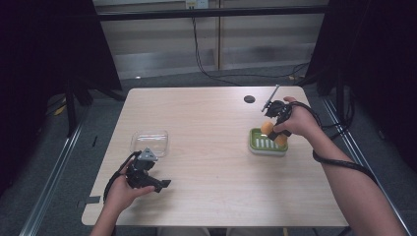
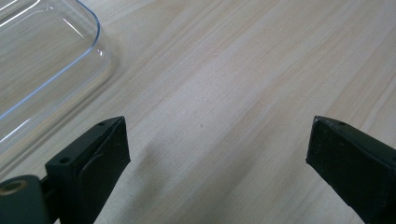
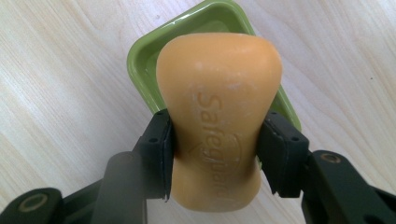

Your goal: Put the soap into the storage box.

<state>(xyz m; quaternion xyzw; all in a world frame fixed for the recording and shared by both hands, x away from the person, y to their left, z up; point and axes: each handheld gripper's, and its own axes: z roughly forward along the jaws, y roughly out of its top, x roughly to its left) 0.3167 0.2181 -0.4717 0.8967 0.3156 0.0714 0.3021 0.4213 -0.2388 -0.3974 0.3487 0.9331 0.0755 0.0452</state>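
At the near left of the tabletop (image 1: 211,162), the left hand-held gripper (image 1: 164,184) is held just beyond a clear glass dish (image 1: 149,142), its jaws spread wide with only bare wood between them in the left gripper view. To the right, a green soap dish (image 1: 260,144) sits on the tabletop, and above it the right hand-held gripper (image 3: 215,149) is clamped on the narrow waist of an orange soap bar (image 3: 219,116) stamped "Safeguard". In the right gripper view the bar hangs over the green dish, both pads pressed against its sides.
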